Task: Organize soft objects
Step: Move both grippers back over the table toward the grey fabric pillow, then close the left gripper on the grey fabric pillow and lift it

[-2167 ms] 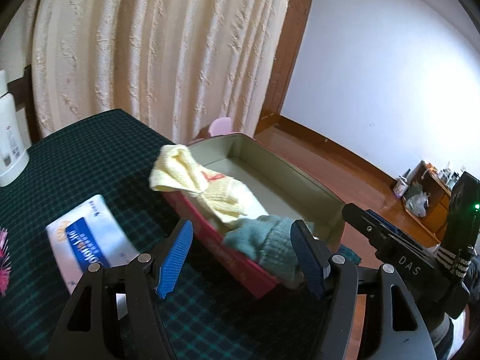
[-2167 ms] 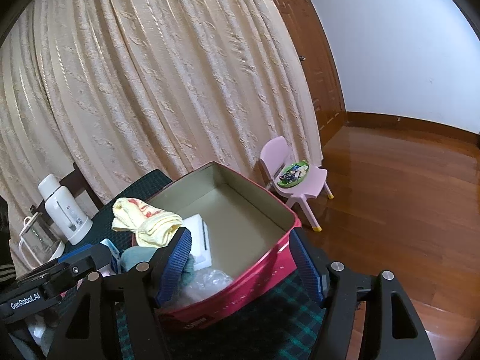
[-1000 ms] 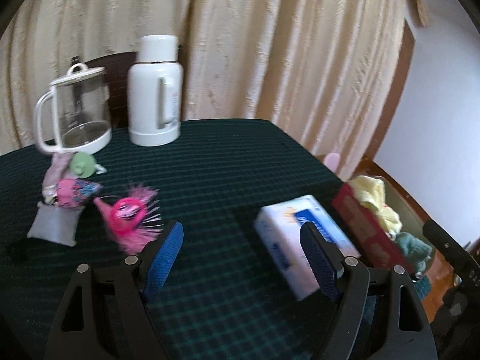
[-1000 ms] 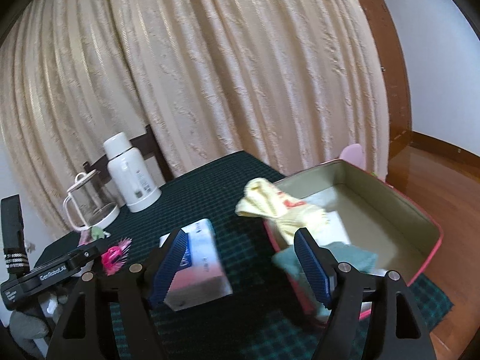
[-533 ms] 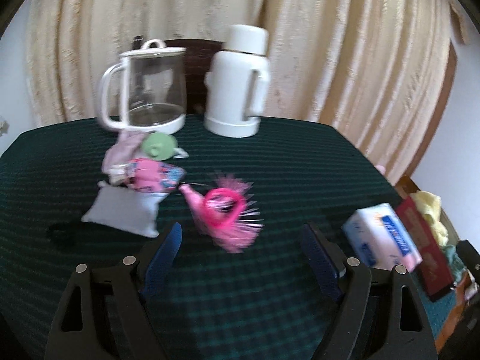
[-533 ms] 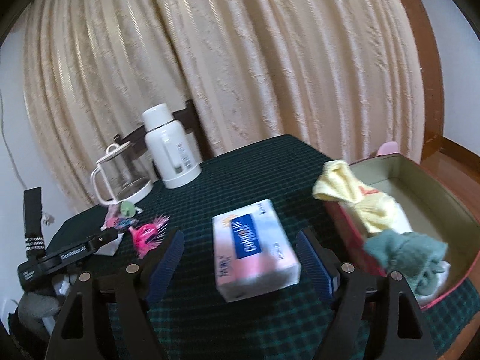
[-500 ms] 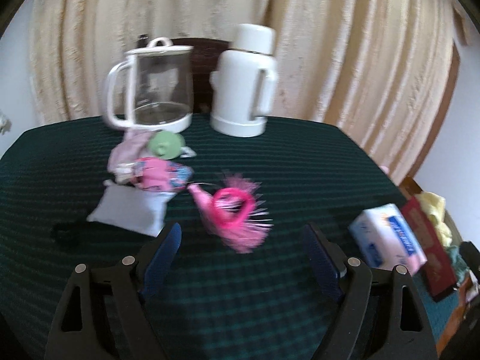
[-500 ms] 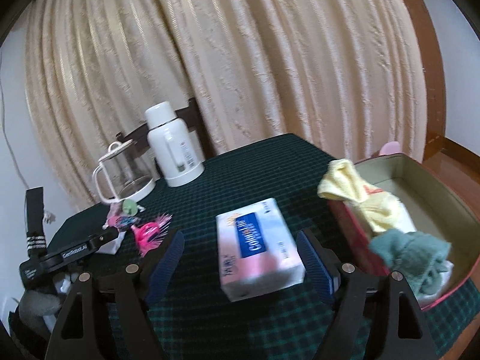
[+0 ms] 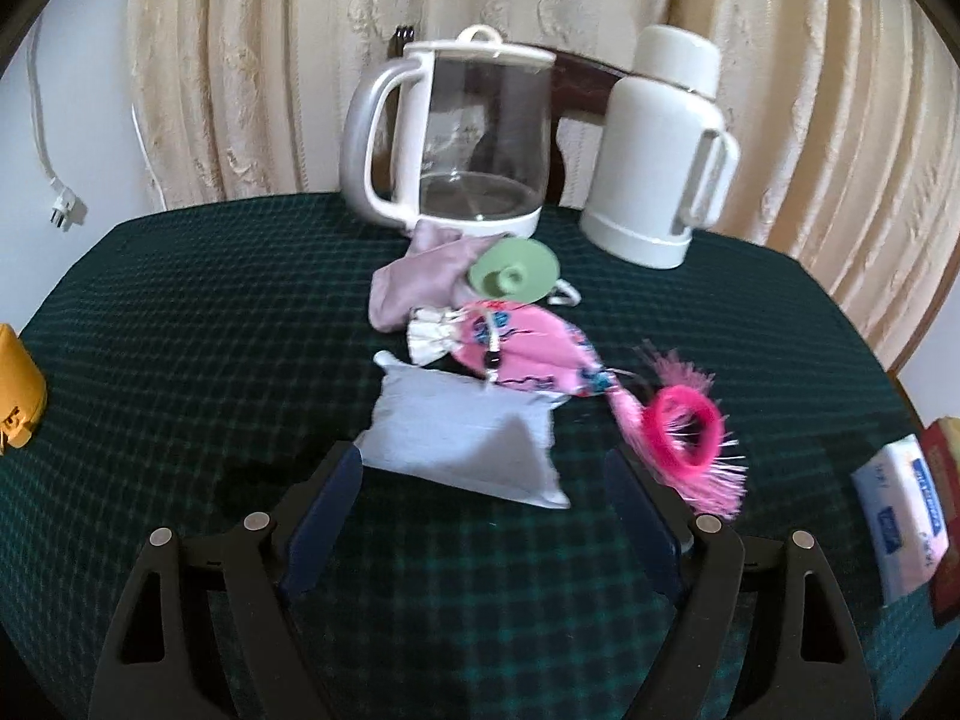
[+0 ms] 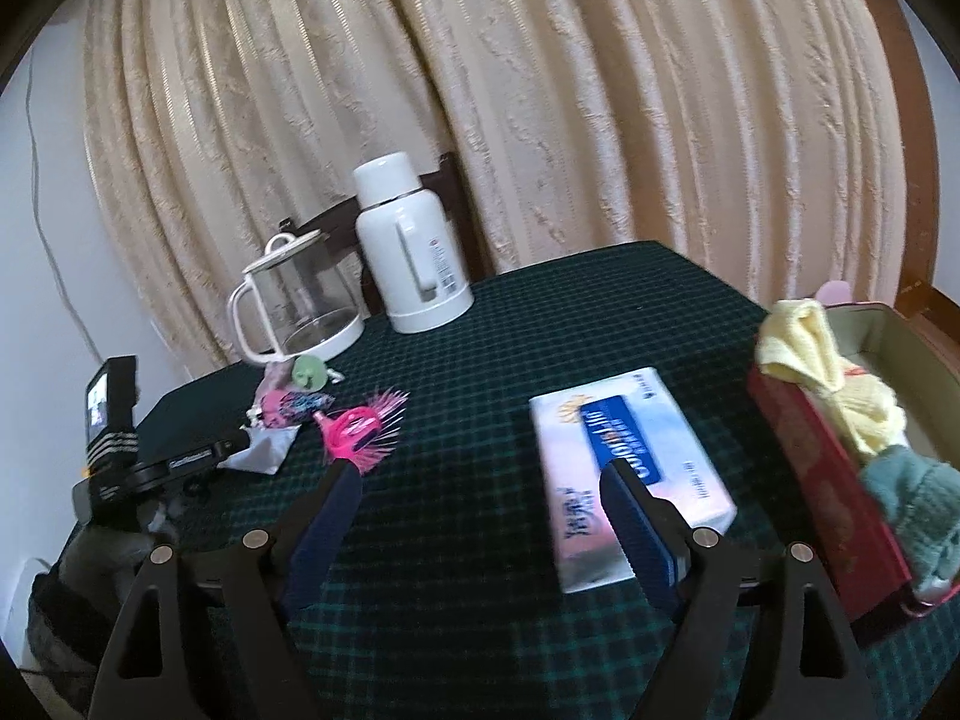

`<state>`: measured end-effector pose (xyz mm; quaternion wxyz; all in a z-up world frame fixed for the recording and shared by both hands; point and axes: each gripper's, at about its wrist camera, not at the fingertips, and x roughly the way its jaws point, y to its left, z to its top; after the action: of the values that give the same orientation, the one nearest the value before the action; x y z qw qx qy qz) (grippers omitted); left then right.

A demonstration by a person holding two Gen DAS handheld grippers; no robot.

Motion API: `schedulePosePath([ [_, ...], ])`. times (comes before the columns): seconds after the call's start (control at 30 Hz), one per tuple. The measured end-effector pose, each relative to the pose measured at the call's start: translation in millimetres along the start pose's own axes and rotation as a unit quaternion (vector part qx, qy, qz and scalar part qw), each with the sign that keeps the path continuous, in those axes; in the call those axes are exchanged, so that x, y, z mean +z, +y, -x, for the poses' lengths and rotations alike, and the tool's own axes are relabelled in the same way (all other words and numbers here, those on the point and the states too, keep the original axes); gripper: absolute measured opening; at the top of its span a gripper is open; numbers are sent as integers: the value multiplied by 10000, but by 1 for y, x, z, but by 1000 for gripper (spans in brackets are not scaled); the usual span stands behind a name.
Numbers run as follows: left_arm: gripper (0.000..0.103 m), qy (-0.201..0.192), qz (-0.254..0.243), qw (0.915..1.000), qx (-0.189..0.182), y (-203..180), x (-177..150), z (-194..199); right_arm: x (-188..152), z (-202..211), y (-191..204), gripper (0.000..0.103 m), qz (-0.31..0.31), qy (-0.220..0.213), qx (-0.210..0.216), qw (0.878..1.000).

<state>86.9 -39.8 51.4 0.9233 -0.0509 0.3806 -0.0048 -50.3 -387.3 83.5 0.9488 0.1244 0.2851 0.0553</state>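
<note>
In the left wrist view my left gripper [image 9: 480, 474] is open and empty, just in front of a grey fabric pouch [image 9: 465, 438]. Behind the pouch lie a pink patterned cloth [image 9: 528, 354], a lilac cloth [image 9: 420, 285] and a green disc [image 9: 513, 270]. A pink fringed hair tie [image 9: 684, 426] lies to the right. In the right wrist view my right gripper [image 10: 480, 480] is open and empty above the table, its right finger over a tissue pack [image 10: 630, 456]. A red box [image 10: 822, 450] at the right holds a yellow cloth [image 10: 822, 366] and a green cloth [image 10: 912, 498].
A glass kettle [image 9: 462, 132] and a white thermos [image 9: 660, 150] stand at the back of the dark checked table [image 9: 180, 330]. A yellow object [image 9: 15, 396] sits at the left edge. Curtains hang behind. The tissue pack [image 9: 900, 504] shows at the right edge.
My left gripper has swung left from the box and tissue pack to the pile of small soft things. My right gripper has turned left too, bringing the tissue pack and kettle into view.
</note>
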Motion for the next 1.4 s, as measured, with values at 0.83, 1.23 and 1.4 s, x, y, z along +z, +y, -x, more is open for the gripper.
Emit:
schedulePosePath([
  [0.83, 99, 310, 138, 9994, -117, 13, 10, -58, 1, -53, 41, 86, 180, 639, 514, 9965],
  [1.23, 82, 428, 143, 9989, 140, 14, 10, -64, 9, -85, 75, 86, 538, 960, 749, 9911],
  [1.4, 67, 339, 207, 9991, 147, 21, 9, -58, 12, -96, 86, 86, 618, 1085, 809, 9889],
])
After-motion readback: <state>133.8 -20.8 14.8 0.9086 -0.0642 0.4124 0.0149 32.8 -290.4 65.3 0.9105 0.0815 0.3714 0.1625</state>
